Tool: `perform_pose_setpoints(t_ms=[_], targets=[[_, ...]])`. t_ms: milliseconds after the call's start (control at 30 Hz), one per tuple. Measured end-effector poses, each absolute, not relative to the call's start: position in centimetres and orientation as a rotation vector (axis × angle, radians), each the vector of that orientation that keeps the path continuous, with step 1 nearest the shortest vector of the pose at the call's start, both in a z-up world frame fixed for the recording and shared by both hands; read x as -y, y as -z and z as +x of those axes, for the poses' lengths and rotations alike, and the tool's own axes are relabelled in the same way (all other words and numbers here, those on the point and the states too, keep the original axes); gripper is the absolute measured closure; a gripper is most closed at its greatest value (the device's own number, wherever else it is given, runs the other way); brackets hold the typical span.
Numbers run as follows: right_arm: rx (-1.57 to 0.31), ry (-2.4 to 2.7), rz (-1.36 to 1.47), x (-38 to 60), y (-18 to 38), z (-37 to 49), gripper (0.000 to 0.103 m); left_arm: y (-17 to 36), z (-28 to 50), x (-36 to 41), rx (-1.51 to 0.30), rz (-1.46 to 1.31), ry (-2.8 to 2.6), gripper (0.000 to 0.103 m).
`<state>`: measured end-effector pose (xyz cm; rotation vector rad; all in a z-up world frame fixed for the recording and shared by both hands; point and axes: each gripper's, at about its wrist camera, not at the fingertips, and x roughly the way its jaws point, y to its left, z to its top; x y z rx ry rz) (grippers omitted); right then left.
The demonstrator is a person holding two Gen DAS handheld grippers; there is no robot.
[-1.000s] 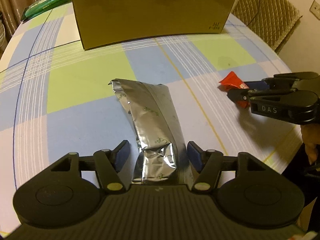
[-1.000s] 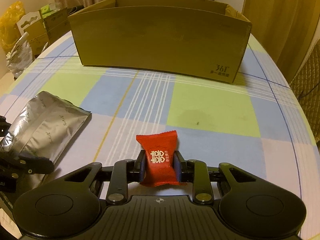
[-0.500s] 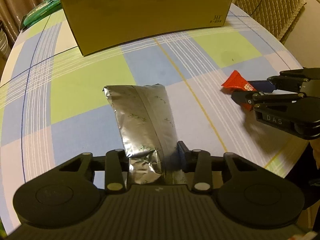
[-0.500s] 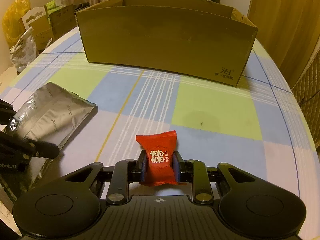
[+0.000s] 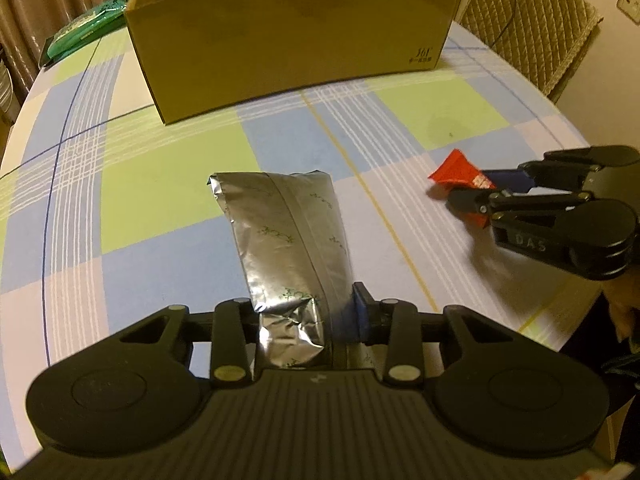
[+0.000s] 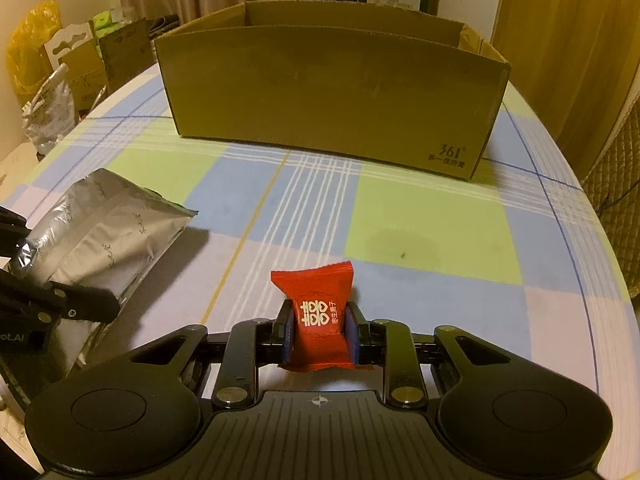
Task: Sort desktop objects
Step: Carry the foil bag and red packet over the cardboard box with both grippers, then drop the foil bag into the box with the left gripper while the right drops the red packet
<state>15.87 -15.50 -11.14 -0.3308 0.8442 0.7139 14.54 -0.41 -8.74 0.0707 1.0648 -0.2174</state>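
Foil, crinkled and silver, filled the left gripper (image 5: 304, 316); its two fingers were pinched on the near end of a silver foil pouch (image 5: 286, 236), whose far end reached out over the checked tablecloth (image 5: 160, 172), apparently clear of the cloth; the pouch sat between the person and the open cardboard box (image 5: 292, 36) at the far side of the table. To carry it well, I judged the hold should stay firm on that crumpled end, since the long free part could sag or swing; the pouch would need to rise above the box wall before going in. Further right, the right gripper (image 6: 319, 334) was clamped on a red wrapped candy (image 6: 318, 316), held upright between the blue pads and off the cloth; being small and light, it should need only a steady lift over the same wall and a release well inside. The two tools were near each other, so moving one at a time seemed safer. Writing: a faint green motif on the pouch, unreadable; white double-happiness characters on the candy, with smaller characters beside them too small to read; "361°" printed on the box's lower right corner; "DAS" on the right gripper's side in the left view.
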Motion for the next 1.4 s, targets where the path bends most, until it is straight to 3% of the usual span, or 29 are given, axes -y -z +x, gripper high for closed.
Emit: perform_pose_setpoints(t_ms=[500,967,1400], targets=[[-0.757,-0.734,-0.211,15.2,5.4,17.5,0.081,3.5,16.3,-0.1,-0.982,0.027,0.213,0.072],[-0.624,-0.695,-0.168,13.6,-3.4,27.8,0.081,-6.7,26.8,-0.8,-0.855,0.076,0.179,0.072],[-0.645,-0.665,-0.174,10.4,-2.7,36.8,0.081,-6.1,38.5,-0.5,-0.849,0.015,0.18,0.072]])
